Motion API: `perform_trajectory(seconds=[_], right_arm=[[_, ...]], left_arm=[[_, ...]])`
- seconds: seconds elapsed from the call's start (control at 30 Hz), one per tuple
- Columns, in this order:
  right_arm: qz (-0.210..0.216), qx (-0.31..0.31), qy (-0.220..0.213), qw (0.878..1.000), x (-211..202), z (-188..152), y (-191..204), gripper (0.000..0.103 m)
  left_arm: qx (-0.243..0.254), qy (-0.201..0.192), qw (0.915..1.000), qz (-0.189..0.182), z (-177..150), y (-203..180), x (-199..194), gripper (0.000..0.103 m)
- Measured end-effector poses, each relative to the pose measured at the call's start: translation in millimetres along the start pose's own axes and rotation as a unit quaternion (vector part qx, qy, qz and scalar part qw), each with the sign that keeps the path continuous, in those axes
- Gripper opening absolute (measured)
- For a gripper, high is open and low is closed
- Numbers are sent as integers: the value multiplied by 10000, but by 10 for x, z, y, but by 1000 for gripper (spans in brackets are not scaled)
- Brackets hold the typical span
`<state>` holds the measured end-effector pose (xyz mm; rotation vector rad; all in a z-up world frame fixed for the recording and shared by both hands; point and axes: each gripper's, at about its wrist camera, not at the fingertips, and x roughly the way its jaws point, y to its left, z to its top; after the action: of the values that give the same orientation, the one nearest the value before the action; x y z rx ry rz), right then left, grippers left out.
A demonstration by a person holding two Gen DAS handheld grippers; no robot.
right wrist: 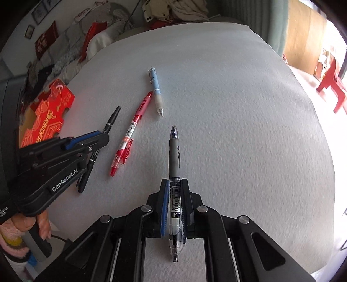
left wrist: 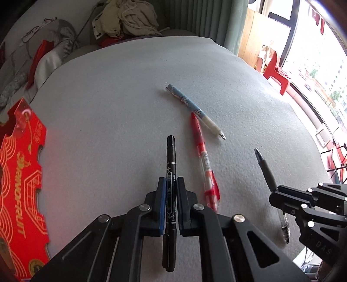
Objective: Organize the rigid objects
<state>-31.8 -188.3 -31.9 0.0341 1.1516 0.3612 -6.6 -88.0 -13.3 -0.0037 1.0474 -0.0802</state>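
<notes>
Red box (left wrist: 19, 173) cropped, claw-covered marker (left wrist: 170, 195)

A pile of crumpled clothes (left wrist: 128, 17) lies beyond the white table (left wrist: 108, 108), a red plastic chair (left wrist: 278, 69) by the window (left wrist: 321, 65).

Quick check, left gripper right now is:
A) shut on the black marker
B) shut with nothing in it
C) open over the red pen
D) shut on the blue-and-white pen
A: in the left wrist view the left gripper has both pads pressed on the black marker; the red pen and the blue-and-white pen lie free on the white cloth.
</notes>
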Motion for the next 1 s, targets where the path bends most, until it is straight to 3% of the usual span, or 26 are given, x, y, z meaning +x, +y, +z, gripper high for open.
perform_trajectory(seconds=[0.37,0.67,0.87,1.0], right_arm=[[47,371,-71,9993,-48,-253,55,11],[-853,-675,117,9940,24,-229,357,12],[-1194,-1145,162,9861,46,-263,468,13],[-1215,-1121,15,9862,34,-301,482,12]], left_arm=[[-343,23,9993,122,-414,189,-136,10],[-252,17,9993,273,-482,103,-82,10],[-274,-3,9993,266,-483,99,-77,10],[-322,-42,9992,229,-509,136,-89,10]])
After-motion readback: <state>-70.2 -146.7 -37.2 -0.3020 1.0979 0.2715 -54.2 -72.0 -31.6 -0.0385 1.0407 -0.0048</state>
